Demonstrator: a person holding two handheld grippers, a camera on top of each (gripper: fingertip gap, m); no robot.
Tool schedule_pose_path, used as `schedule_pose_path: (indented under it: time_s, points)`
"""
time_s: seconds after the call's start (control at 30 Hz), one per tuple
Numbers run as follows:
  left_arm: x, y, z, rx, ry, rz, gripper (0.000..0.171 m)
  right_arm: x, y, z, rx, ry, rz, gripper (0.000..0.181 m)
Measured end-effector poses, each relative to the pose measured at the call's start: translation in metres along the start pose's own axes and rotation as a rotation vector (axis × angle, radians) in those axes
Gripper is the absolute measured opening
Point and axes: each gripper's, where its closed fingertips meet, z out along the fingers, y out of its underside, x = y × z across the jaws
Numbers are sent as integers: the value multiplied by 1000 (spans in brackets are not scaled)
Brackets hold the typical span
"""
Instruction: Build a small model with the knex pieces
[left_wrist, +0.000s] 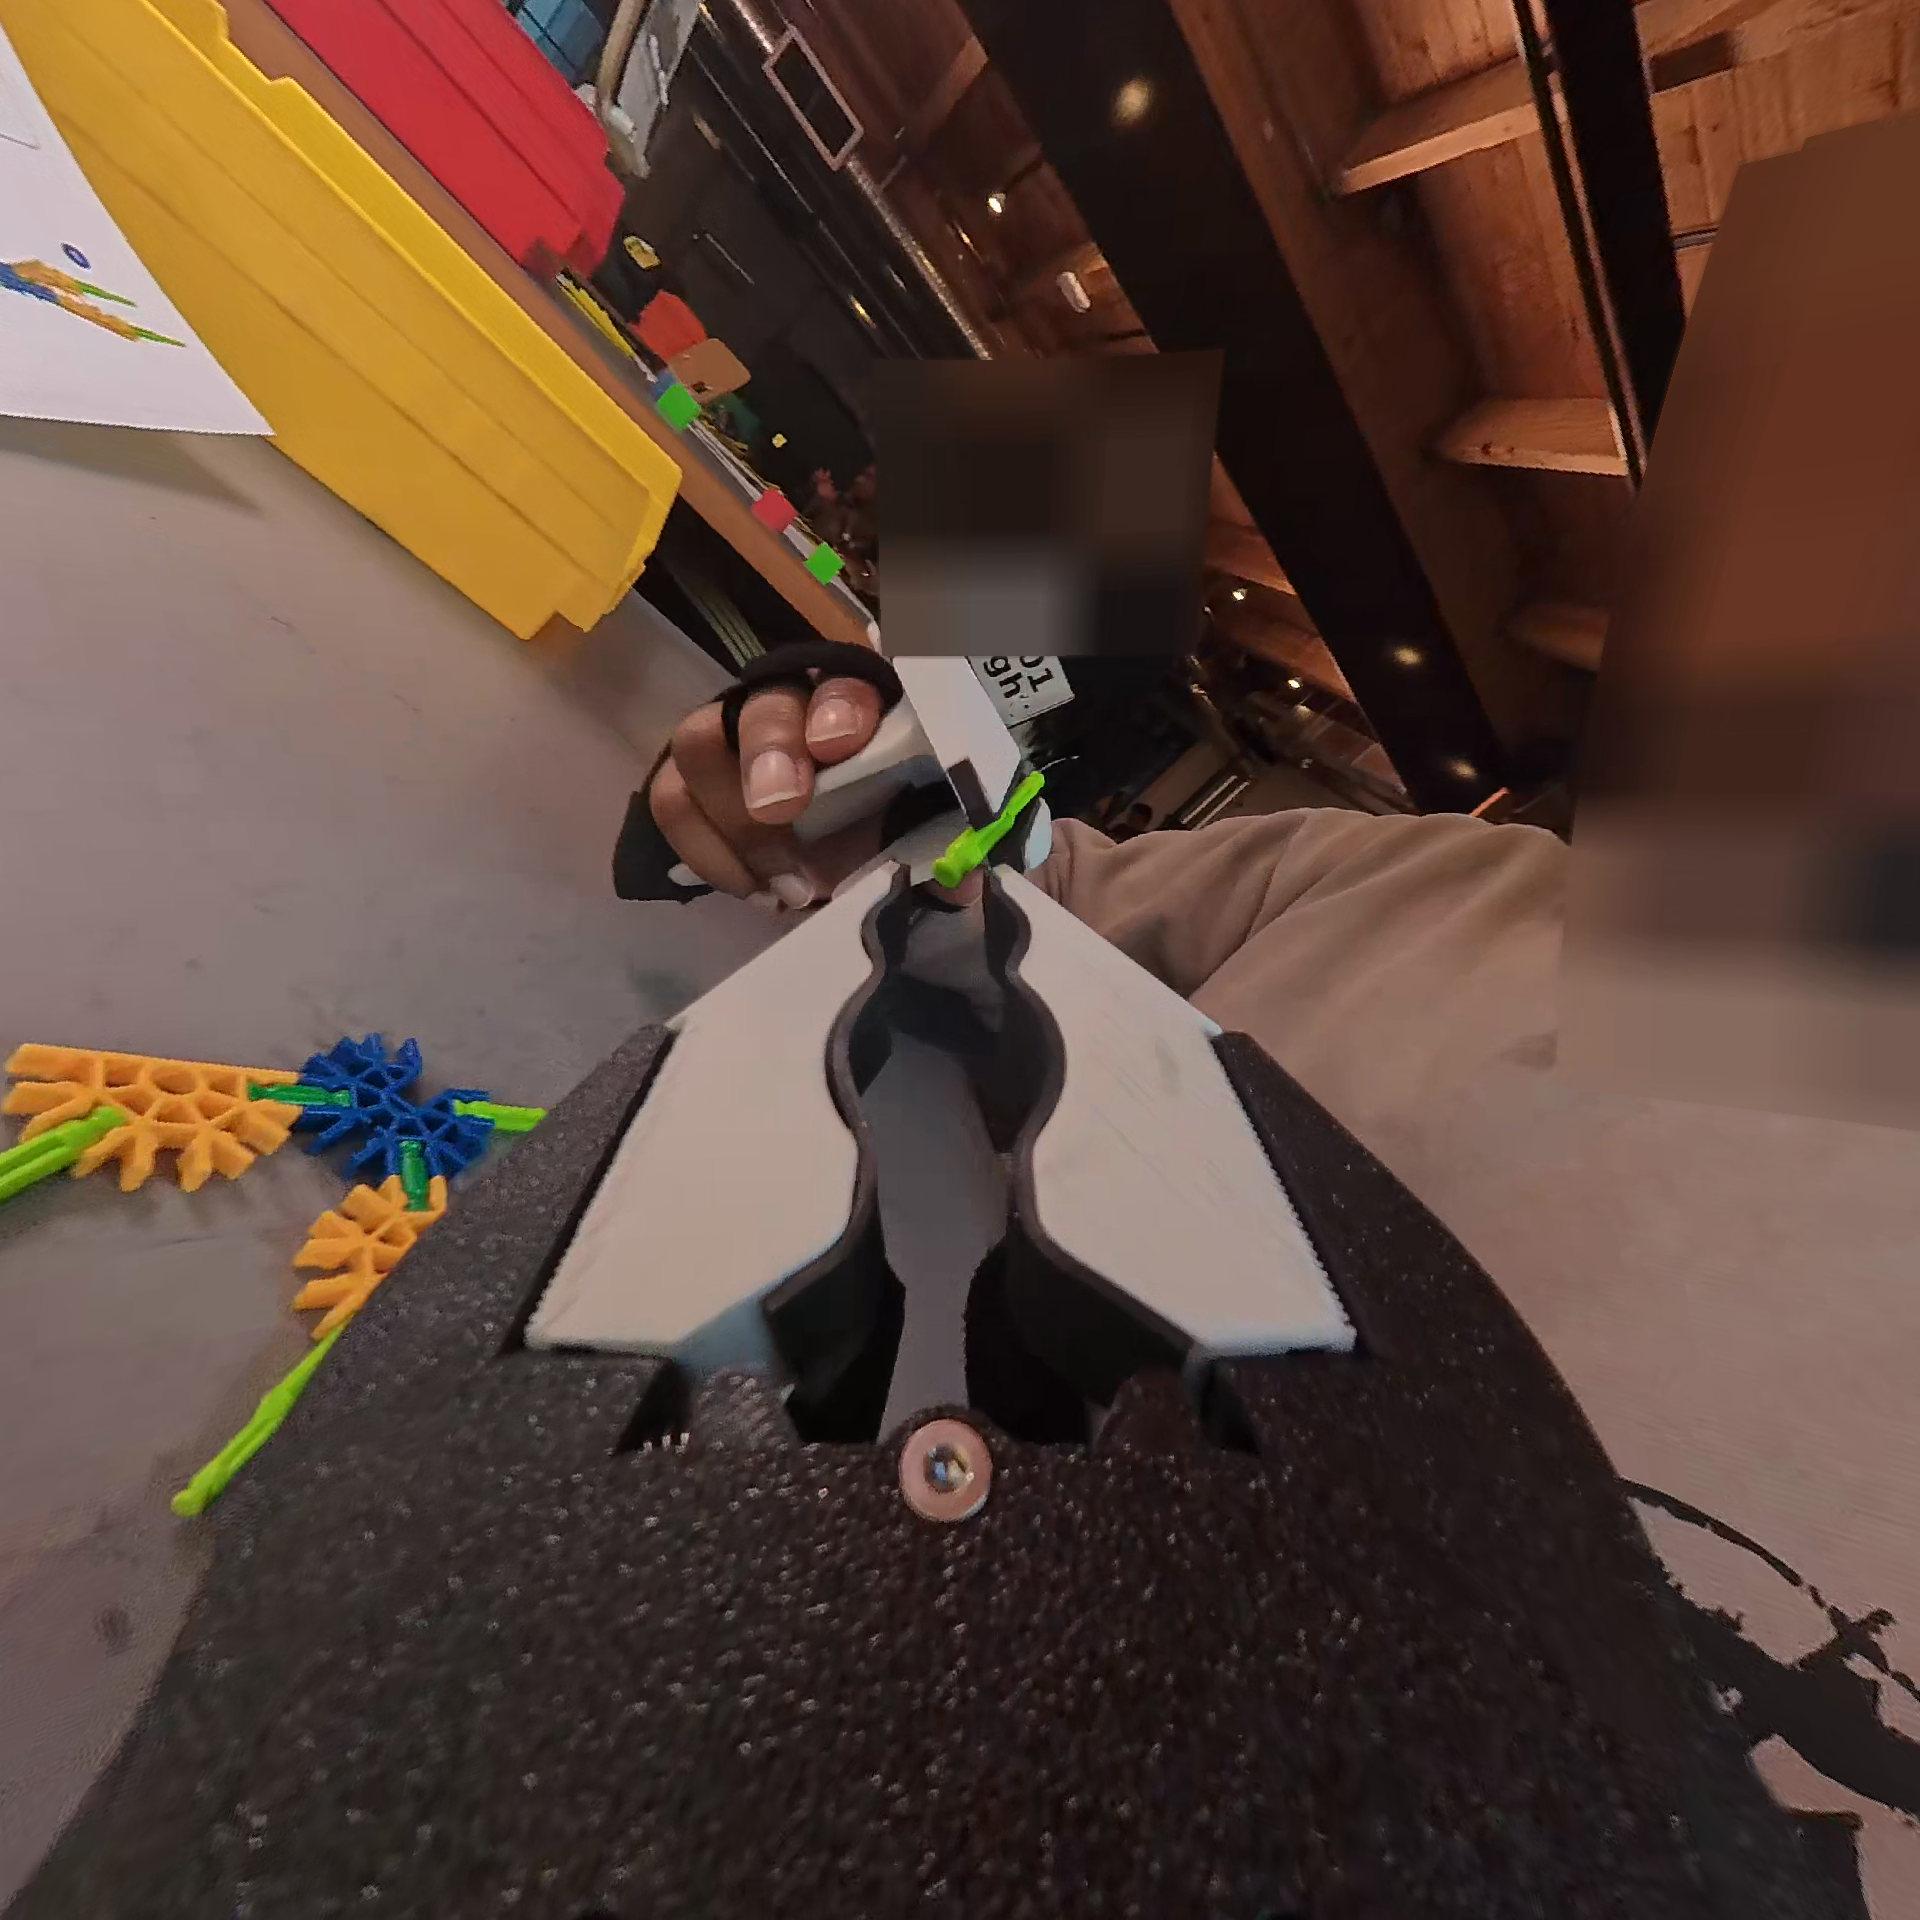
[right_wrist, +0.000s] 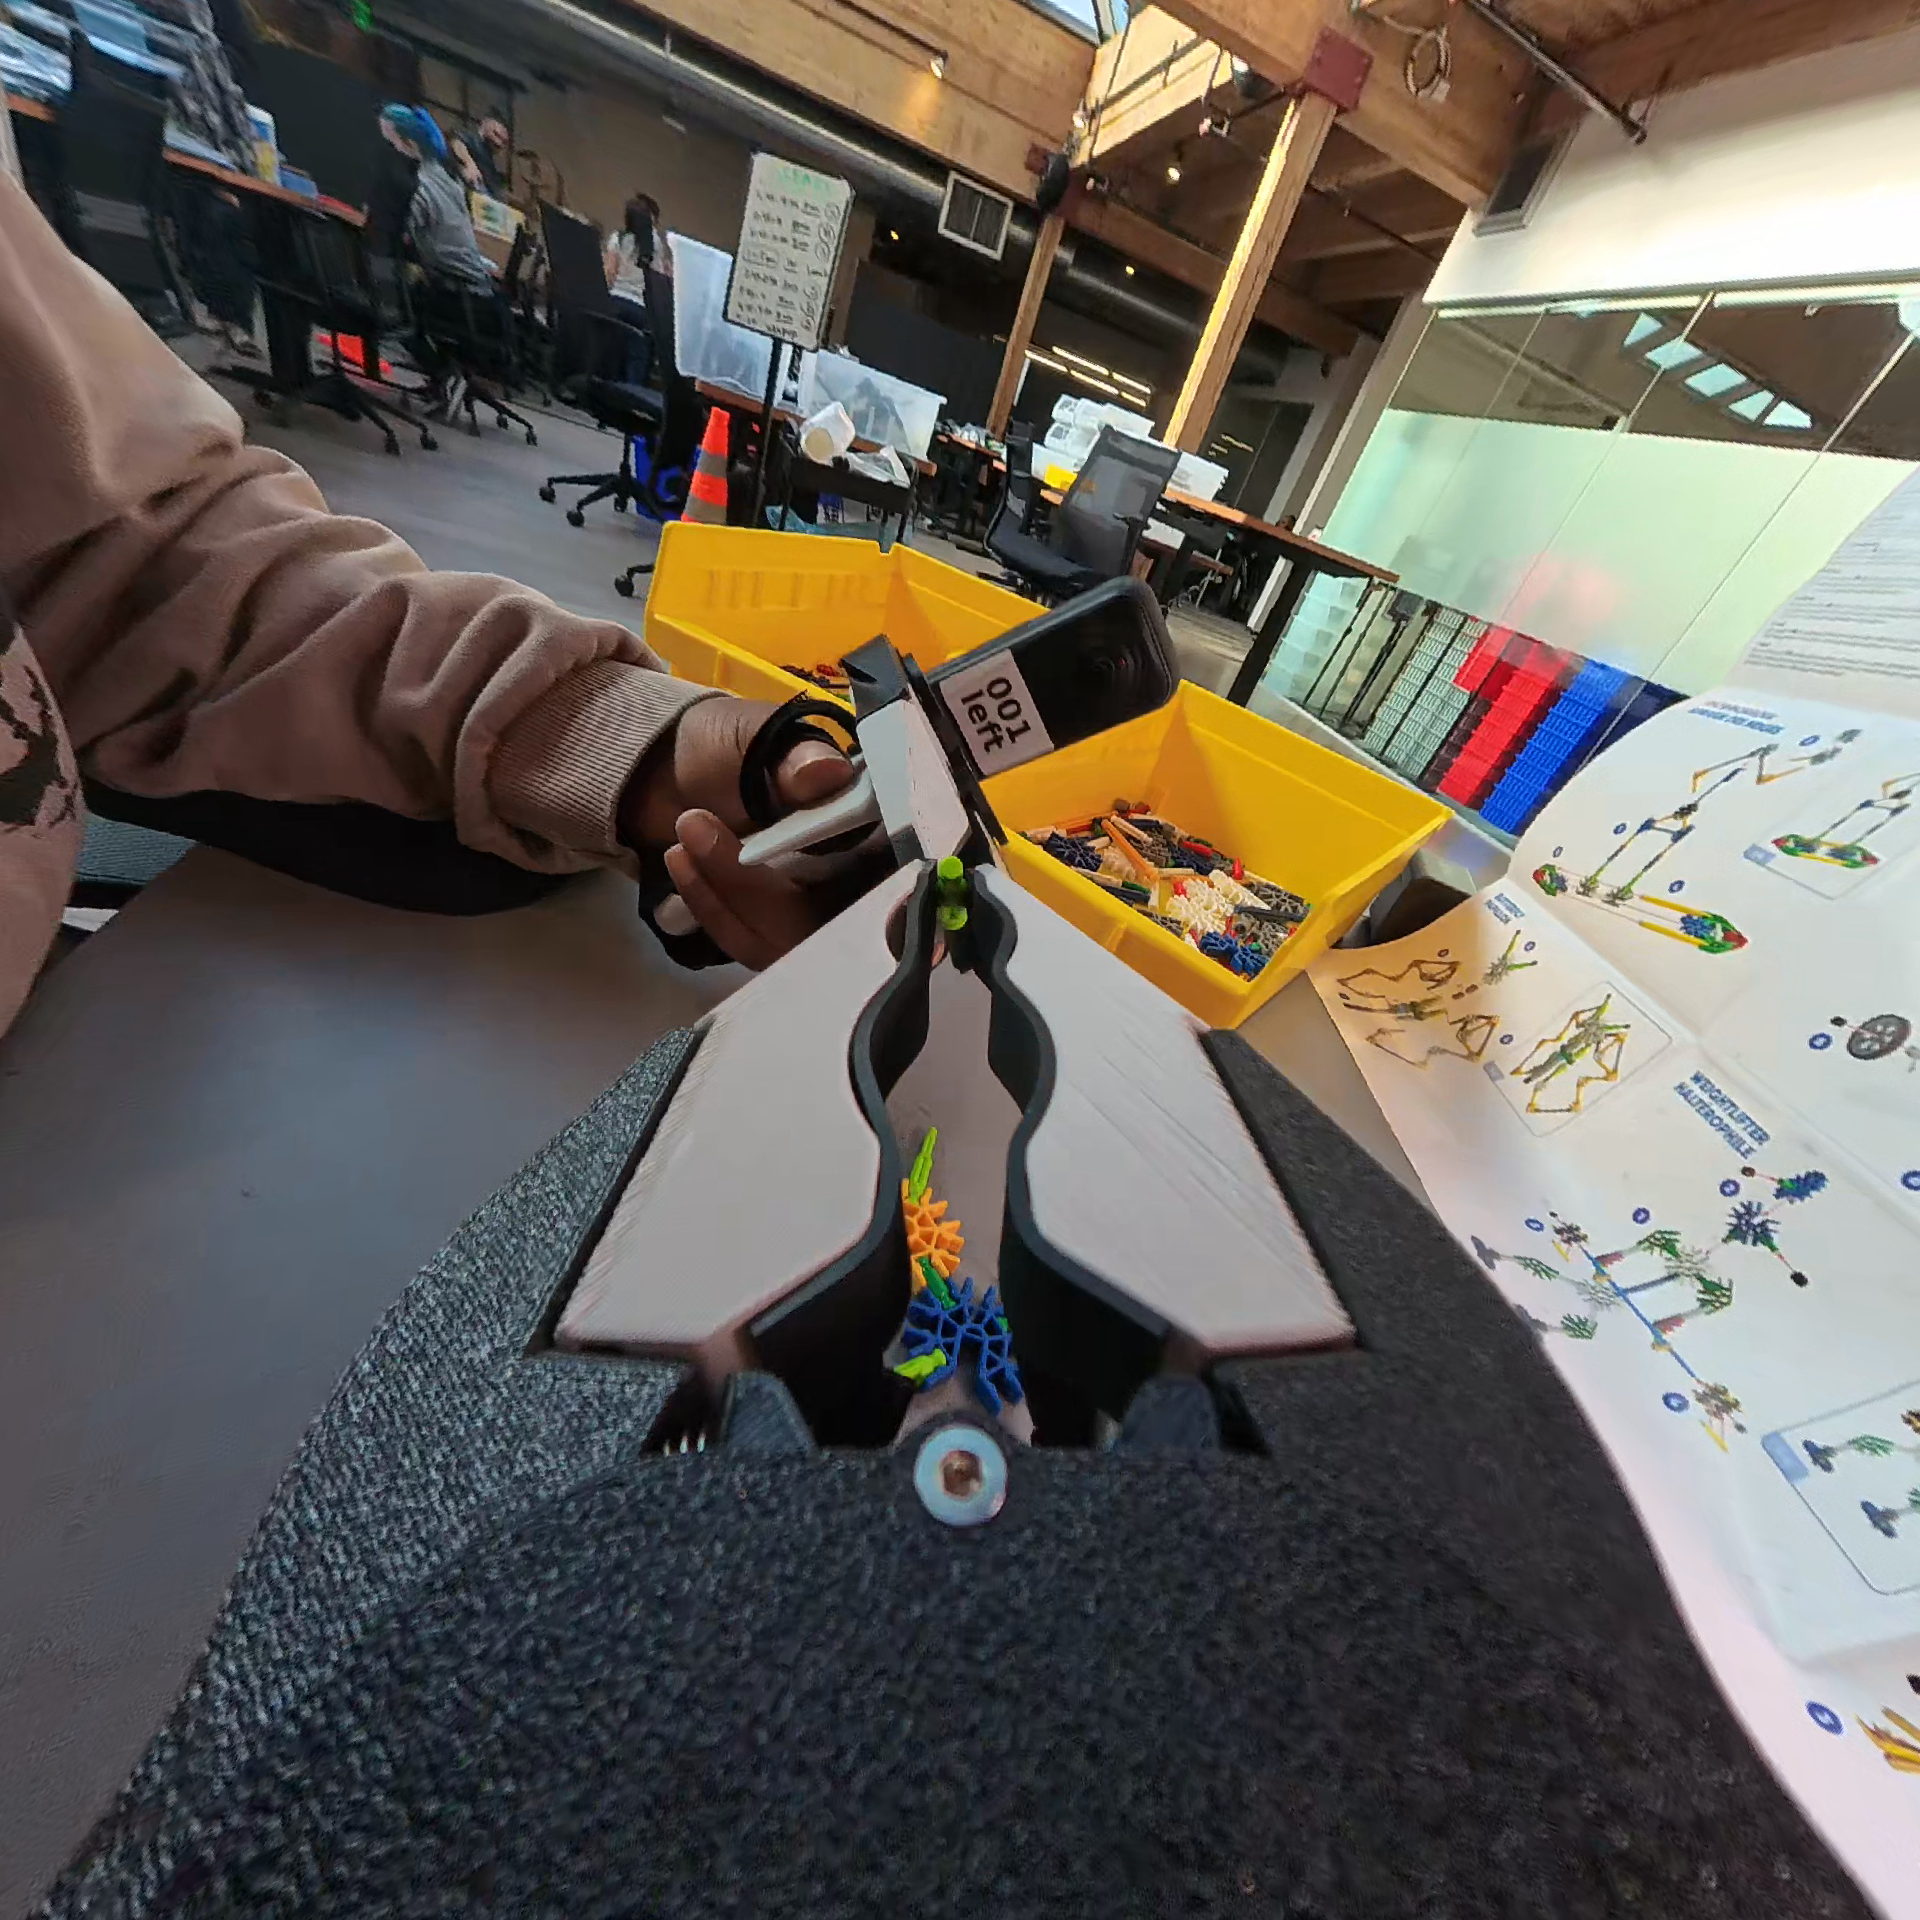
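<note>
My left gripper (left_wrist: 940, 881) and right gripper (right_wrist: 951, 881) meet tip to tip above the grey table. Both are closed down on one short green rod (left_wrist: 987, 831). The left gripper pinches the rod's near end, and the rod points away towards the right gripper. In the right wrist view the rod (right_wrist: 951, 894) shows almost end-on between the right gripper's tips. Each hand (left_wrist: 748, 779) squeezes a gripper handle. A small build of orange and blue connectors with green rods (left_wrist: 312, 1122) lies on the table at left. It also shows between the right gripper's fingers (right_wrist: 951, 1309).
A yellow bin (right_wrist: 1351, 821) of mixed loose parts stands just beyond the grippers, with a second yellow bin (right_wrist: 769, 592) behind it. An instruction sheet (right_wrist: 1662, 1039) lies at right. Stacked yellow bins (left_wrist: 364, 312) and a red one (left_wrist: 468, 104) show in the left wrist view. Less than 4 cm separates the two grippers' tips.
</note>
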Motion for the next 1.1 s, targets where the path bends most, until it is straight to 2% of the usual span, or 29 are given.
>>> schedule_pose_path:
  time_s: [0.13,0.23,0.3,0.4,0.53,0.63,0.77,0.83,0.9,1.0,1.1]
  points:
    - [14,1,4,14,122,-70,10,-9,-11,-1,48,-38,-10,3]
    - [18,2,5,13,156,-92,6,-12,-14,-2,61,-56,-7,3]
    - [17,1,6,21,141,-83,6,-11,-14,-3,61,-57,2,3]
    - [6,-4,3,35,34,-13,5,-3,-4,-3,14,-29,22,3]
    - [-21,-10,-11,-9,-270,223,5,13,15,-4,-69,40,48,11]
    - [-40,-31,-37,1,-570,433,5,24,23,-6,-98,86,81,19]
    - [-56,-71,-104,52,-1052,685,5,28,36,-5,-159,113,81,21]
    - [-59,-87,-147,73,-1301,742,5,27,42,-3,-185,108,75,21]
    - [-64,-93,-183,60,-1486,732,6,25,46,-2,-208,104,72,21]
    - [-80,-85,-212,8,-1588,642,6,27,56,-1,-262,114,60,22]
    - [-89,-80,-211,-20,-1577,629,21,24,66,-3,-320,86,82,28]
